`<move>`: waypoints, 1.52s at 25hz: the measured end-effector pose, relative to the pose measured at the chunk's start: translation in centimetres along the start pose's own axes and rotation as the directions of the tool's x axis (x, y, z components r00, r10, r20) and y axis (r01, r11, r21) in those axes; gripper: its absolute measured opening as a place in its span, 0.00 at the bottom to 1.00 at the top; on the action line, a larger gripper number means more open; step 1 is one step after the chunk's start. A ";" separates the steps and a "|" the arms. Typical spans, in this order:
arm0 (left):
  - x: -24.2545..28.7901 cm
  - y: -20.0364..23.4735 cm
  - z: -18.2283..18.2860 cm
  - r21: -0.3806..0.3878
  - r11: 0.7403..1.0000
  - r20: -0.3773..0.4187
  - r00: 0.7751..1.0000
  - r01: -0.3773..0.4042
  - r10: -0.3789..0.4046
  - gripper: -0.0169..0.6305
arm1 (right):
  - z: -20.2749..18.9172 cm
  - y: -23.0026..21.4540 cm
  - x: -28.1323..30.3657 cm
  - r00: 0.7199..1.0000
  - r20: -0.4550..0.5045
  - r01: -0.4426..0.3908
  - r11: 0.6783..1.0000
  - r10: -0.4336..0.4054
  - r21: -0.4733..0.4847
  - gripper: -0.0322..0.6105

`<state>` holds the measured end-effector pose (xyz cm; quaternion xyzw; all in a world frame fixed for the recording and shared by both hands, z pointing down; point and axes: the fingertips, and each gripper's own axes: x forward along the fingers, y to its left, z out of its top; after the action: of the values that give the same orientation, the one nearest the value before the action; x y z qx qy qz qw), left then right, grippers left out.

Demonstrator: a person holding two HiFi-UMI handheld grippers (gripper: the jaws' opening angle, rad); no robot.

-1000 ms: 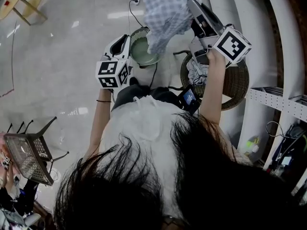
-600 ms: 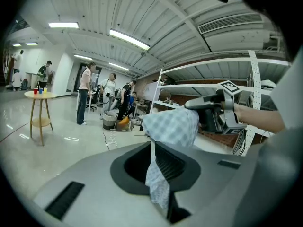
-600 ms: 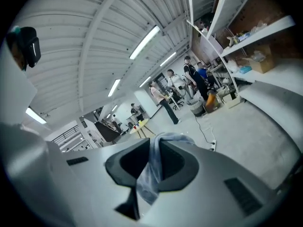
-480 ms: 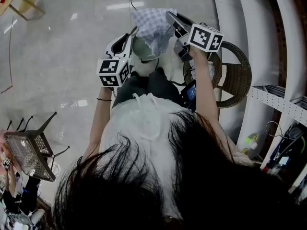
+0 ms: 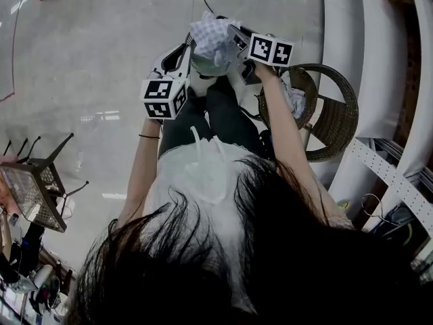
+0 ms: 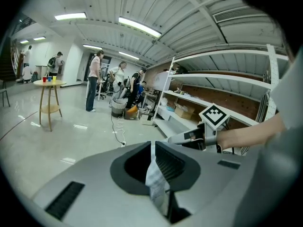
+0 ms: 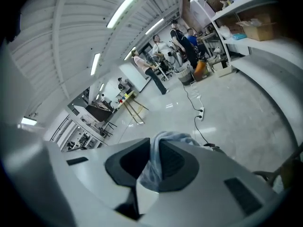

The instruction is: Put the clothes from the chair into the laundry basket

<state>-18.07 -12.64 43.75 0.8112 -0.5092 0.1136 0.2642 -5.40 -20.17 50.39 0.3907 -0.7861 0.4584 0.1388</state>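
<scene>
Your left gripper (image 6: 152, 149) is clamped narrow on a fold of the checked shirt (image 5: 211, 34), with fabric bunched between the ribbed pads and trailing back toward the camera. The risk on this side is a snag: if the pads open only a little, I'd expect the cloth to cling to the ribs and come back up with you.

In the middle, the shirt hangs bundled right over the laundry basket (image 5: 203, 66) and covers most of its opening in the head view (so you're aiming nearly blind). A corner can easily drape over the rim and pull the rest out onto the floor. The basket looks light, so a gripper catching its rim could well tip it.

Your right gripper (image 7: 155, 148) is also pinched almost shut on the same shirt, holding a pale blue wad between its jaws. Letting go with one side well ahead of the other would probably swing the shirt sideways, off the opening.

Further right, the wicker chair (image 5: 335, 117) has more clothes (image 5: 295, 101) on its seat. It stands just beside the basket, and your right forearm passes close over its edge, so a careless elbow could knock that pile off.
</scene>
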 end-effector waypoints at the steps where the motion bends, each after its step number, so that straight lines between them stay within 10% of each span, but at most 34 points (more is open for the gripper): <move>1: 0.6 0.0 -0.4 -0.002 1.000 -0.007 1.000 -0.009 0.009 0.09 | -0.5 -0.9 0.6 1.000 -0.023 0.008 1.000 -0.008 -0.002 0.15; 17: 8.9 5.1 -7.7 -0.065 0.986 -0.141 0.980 -0.151 0.141 0.09 | -7.6 -12.7 11.4 0.953 -0.294 0.060 0.998 -0.067 -0.035 0.15; 32: 14.0 8.0 -15.5 -0.084 0.987 -0.277 0.955 -0.133 0.105 0.09 | -12.5 -21.0 19.3 0.909 -0.382 0.160 0.986 -0.169 -0.057 0.15; 35: 13.9 8.2 -16.6 -0.089 0.987 -0.296 0.950 -0.135 0.103 0.09 | -12.7 -21.1 20.1 0.902 -0.407 0.142 0.989 -0.146 -0.041 0.37; 38: 14.0 8.2 -17.3 -0.097 0.985 -0.306 0.946 -0.140 0.105 0.09 | -12.4 -20.8 20.4 0.906 -0.405 0.117 0.992 -0.125 -0.045 0.37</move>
<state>-17.54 -16.76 67.09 0.7344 -0.5186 0.2212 0.3778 -5.09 -25.55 81.58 0.3333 -0.7187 0.5125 0.3312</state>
